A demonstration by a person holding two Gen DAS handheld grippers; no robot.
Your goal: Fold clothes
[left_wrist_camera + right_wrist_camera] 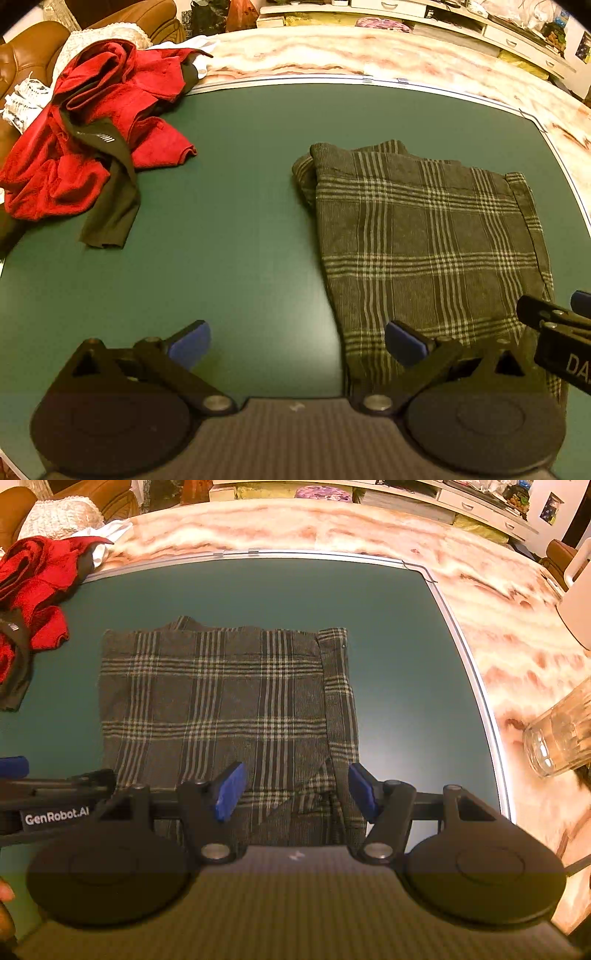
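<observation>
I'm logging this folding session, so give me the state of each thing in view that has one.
Plaid garment: folded into a flat rectangle on the green mat.
Red garment: crumpled, unfolded, in a pile.
Dark garment: tangled in that pile, unfolded.
Glass: lying on its side.
Left hand-held gripper: open, holding nothing.
Right hand-held gripper: open, over the plaid garment's near edge.

Soft ribbed cloth with thin light stripes on the grey checked shirt (221, 701). Fuzzy red cloth (74, 147) in a crumpled heap, with a smooth dark cloth (114, 192) mixed in. Flat, matt green mat (240, 221) with a shiny metal edge. Glossy stone-look table (498, 627) around it. Clear glass cup (561, 734). Matt black plastic on the right gripper (293, 790), blue rubbery pads (231, 792).
</observation>
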